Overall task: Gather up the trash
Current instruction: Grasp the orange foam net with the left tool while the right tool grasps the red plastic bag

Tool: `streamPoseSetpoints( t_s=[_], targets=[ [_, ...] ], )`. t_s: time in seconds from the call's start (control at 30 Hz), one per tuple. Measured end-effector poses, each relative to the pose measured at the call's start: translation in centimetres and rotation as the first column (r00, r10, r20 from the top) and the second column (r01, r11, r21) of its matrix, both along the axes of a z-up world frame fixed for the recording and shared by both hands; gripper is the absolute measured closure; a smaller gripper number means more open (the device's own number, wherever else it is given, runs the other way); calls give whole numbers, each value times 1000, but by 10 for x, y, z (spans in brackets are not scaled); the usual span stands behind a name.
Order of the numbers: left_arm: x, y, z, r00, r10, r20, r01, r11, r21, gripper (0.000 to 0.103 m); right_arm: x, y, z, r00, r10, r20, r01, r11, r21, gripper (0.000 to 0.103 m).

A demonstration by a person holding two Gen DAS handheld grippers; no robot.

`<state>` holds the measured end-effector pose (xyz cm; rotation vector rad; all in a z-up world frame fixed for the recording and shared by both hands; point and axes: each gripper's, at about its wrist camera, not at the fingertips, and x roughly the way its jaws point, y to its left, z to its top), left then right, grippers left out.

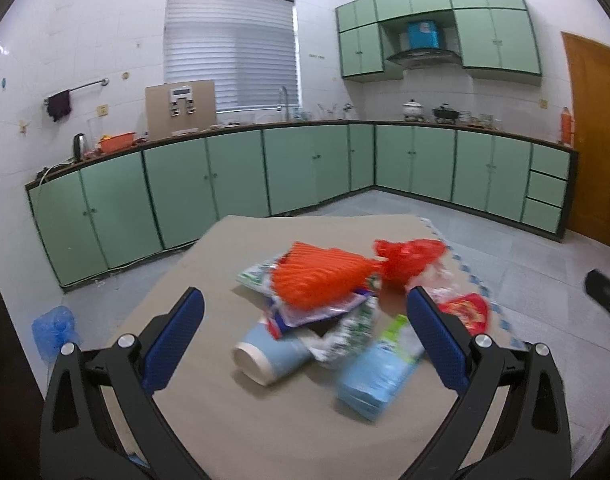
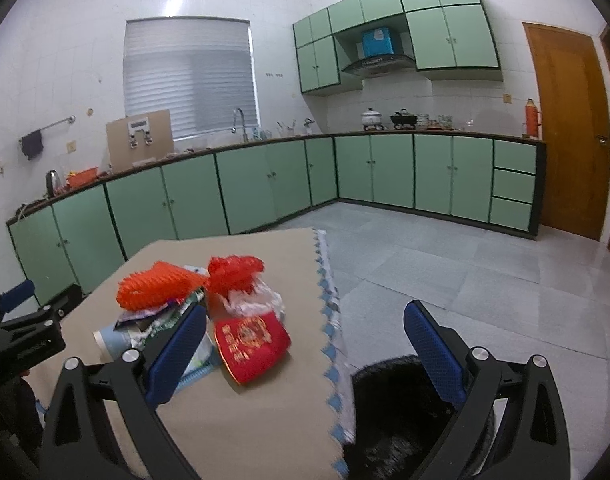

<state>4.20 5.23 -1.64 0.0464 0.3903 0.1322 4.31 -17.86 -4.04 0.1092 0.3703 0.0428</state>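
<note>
A pile of trash lies on the beige table [image 1: 209, 400]. It holds an orange foam net [image 1: 317, 276], a red plastic bag [image 1: 405, 258], a tipped light-blue paper cup [image 1: 269, 354], a blue-and-white packet [image 1: 377, 372], a red packet [image 2: 251, 346] and crumpled wrappers [image 1: 345, 328]. My left gripper [image 1: 305, 316] is open and empty, its fingers either side of the pile, above it. My right gripper [image 2: 305, 332] is open and empty, at the table's right edge, with the red packet just right of its left finger. The net [image 2: 157, 290] and red bag [image 2: 233, 270] also show in the right wrist view.
A black bin [image 2: 401, 420] stands on the floor below the table's right edge, under my right gripper. A blue plastic bag [image 1: 53, 332] lies on the floor at the left. Green cabinets [image 1: 225, 176] line the walls. A wooden door [image 2: 565, 132] is at the right.
</note>
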Motion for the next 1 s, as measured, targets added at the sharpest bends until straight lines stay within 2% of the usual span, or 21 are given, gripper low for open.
streamPoseSetpoints(
  t_s=[0.13,0.27,0.63,0.77,0.87,1.0],
  targets=[
    [21,21,-6,1000,22,10,-22,1000,7,5,23,11,-5,999,37,14,-37,999,9,6],
    [42,29,-13,1000,-2,10,2,1000,1,5,57,25,-11,997,71,12,-72,997,22,6],
    [101,24,-34,999,-33,-36,33,999,5,5,123,43,-19,996,90,-13,-90,996,18,6],
    [115,21,-41,997,-46,-53,47,999,12,5,147,47,-28,995,89,-50,-88,996,24,6],
    [123,19,-46,995,-60,-75,60,998,3,9,163,51,-34,992,97,-82,-94,995,34,6],
    [130,19,-51,992,-77,-100,77,997,-3,24,184,58,-42,986,116,-124,-113,993,30,6]
  ],
)
